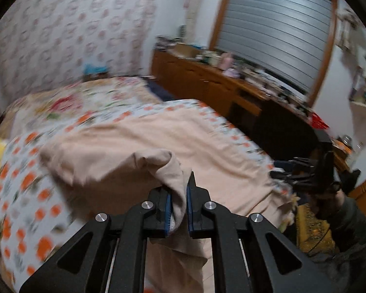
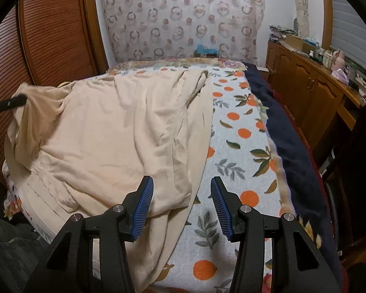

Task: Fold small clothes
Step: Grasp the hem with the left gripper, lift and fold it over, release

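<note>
Closest to me, my left gripper (image 1: pixel 177 201) has its blue pads pressed onto a bunched fold of the beige garment (image 1: pixel 139 151), which hangs down between the fingers and rises over them in a soft hump; this view is smeared with blur. My right gripper (image 2: pixel 181 204) stands spread, its blue pads apart with nothing clamped, the left finger over the garment's near hem and the right one over bare blanket. From that side I see the beige garment (image 2: pixel 114 127) lying wrinkled across the left half of the orange-print blanket (image 2: pixel 241 131), one corner lifted at the far left edge where a black finger (image 2: pixel 9 103) pokes in. In the left view, the right gripper (image 1: pixel 312 173) shows off to the right, held by a hand with a dark sleeve (image 1: pixel 353 217). A dark blue cover (image 2: pixel 288 131) runs along the bed's right edge. Past it stands a wooden cabinet (image 2: pixel 312 85) with a cluttered top, and behind the bed hangs a ring-patterned cloth (image 2: pixel 183 17), with a slatted wooden door (image 2: pixel 53 31) at the left.
</note>
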A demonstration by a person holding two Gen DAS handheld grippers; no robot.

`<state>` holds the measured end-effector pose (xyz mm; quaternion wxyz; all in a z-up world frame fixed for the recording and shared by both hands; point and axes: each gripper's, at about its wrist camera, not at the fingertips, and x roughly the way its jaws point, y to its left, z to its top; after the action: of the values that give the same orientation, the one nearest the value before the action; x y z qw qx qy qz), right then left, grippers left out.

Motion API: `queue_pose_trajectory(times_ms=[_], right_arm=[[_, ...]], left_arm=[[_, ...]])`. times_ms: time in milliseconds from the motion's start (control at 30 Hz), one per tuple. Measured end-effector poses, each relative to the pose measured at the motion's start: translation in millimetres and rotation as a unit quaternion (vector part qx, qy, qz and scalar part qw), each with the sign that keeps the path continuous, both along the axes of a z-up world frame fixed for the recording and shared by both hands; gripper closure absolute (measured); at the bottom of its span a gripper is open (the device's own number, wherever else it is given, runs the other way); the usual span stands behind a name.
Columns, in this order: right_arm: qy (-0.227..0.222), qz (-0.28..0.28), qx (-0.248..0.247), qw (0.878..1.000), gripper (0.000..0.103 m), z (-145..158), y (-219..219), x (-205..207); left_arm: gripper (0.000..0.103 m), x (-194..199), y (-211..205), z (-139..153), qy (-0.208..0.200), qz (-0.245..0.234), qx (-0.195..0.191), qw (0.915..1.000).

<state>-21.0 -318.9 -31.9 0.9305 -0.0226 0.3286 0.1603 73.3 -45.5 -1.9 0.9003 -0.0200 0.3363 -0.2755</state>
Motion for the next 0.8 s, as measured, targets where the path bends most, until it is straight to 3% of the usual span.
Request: queue_pose_trajectory(times_ms=[300, 467, 533, 600, 633, 700, 800], right_arm=[[-0.018, -0.015, 0.024, 0.999, 0.052, 5.7, -15.8, -2.3], [-0.015, -0.015, 0.026, 0.999, 0.052, 1.1, -19.8, -3.5], [-0.014, -0.015, 0.028, 0.999, 0.052, 0.3, -22.6, -2.4], [-0.013, -0.014, 0.030, 0.999, 0.052, 0.3, -21.3, -1.4], [-0.013, -0.014, 0.030, 0.999, 0.052, 0.6, -21.1, -1.4], [-0.013, -0.012, 0.030, 0.999, 0.052, 1.7, -19.8, 0.1], [-0.014, -0.009, 0.029, 0.999, 0.052, 4.1, -16.1, 3.6]], left_arm=[[0.092, 0.6, -92.1, 25.0, -0.001, -0.119, -0.008, 0.9928], [0.091, -7.7, -117.3, 22.1, 0.016, -0.143, -0.003, 0.9896], [0.084, -7.4, -120.9, 14.3, 0.026, -0.141, 0.014, 0.9896], [0.059, -9.0, -117.9, 11.2, 0.027, -0.134, 0.021, 0.9904], [0.054, -10.4, -114.2, 11.0, 0.024, -0.126, 0.021, 0.9915], [0.035, -11.7, -107.5, 12.1, 0.016, -0.112, 0.021, 0.9934], [0.027, -11.1, -90.1, 12.7, 0.006, -0.084, 0.012, 0.9964]])
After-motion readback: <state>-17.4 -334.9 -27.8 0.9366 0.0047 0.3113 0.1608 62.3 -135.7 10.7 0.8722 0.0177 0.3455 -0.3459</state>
